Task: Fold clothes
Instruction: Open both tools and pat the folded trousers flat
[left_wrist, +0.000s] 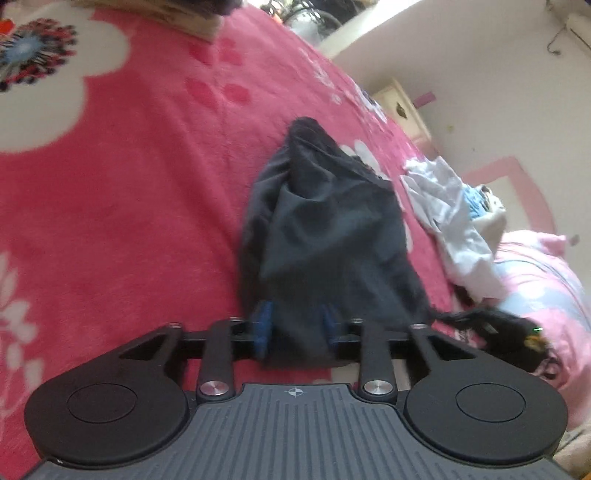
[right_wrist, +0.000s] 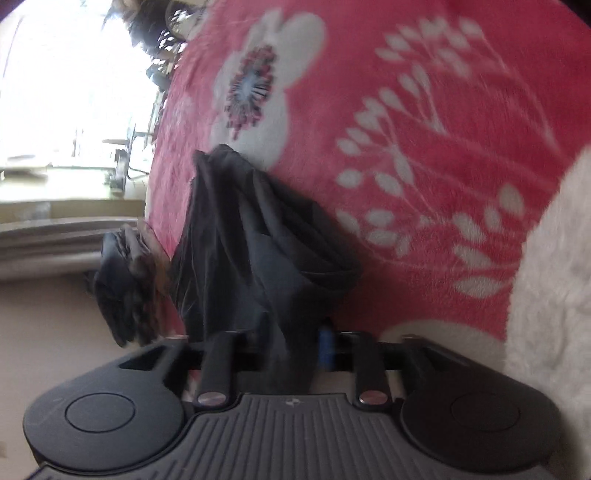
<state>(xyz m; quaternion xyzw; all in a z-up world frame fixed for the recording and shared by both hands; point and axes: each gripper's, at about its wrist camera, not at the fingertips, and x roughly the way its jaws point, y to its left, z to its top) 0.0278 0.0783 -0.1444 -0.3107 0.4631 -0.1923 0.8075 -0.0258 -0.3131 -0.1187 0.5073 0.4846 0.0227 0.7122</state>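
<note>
A dark grey garment (left_wrist: 325, 221) lies bunched on a pink blanket with white flowers (left_wrist: 129, 184). Its near end runs between the blue pads (left_wrist: 263, 326) of my left gripper (left_wrist: 295, 326), which stand apart and do not pinch the thin cloth. In the right wrist view the same garment (right_wrist: 251, 240) rises in folds from the blanket (right_wrist: 443, 258) toward my right gripper (right_wrist: 280, 343). Cloth drapes loosely through that gap too. One blue pad (right_wrist: 325, 343) shows; the other is hidden behind the fabric.
A heap of white and pale clothes (left_wrist: 454, 221) lies to the right of the garment, with pink and blue bedding (left_wrist: 546, 295) beyond. A black object with a green light (left_wrist: 517, 336) sits near it. Dark patterned cloth (right_wrist: 125, 284) hangs at the bed's left edge.
</note>
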